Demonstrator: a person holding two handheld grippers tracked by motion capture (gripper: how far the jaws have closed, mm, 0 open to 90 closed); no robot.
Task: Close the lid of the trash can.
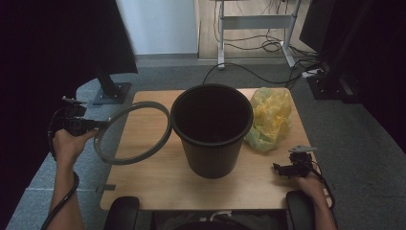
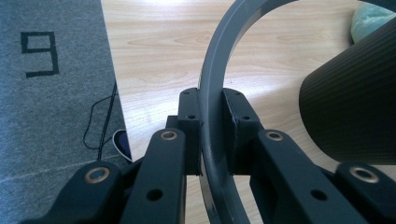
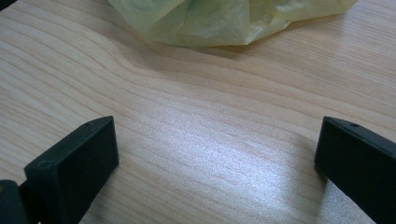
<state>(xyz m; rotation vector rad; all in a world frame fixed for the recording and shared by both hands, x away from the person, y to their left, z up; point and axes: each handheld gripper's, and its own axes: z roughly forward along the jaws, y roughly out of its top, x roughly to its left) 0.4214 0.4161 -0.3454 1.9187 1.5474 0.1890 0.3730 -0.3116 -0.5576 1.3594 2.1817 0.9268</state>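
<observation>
The left tongs [image 2: 212, 135] are clenched on the edge of a grey plastic ring [image 1: 130, 133], which they hold tilted above the left part of the wooden surface [image 1: 163, 182], just beside the black bin [image 1: 211, 128]. The bin stands upright at the middle of the surface. The right tongs [image 3: 215, 163] are released, with bare wood between them. They rest near a crumpled yellow plastic bag [image 1: 270, 117] that lies against the bin's right side.
</observation>
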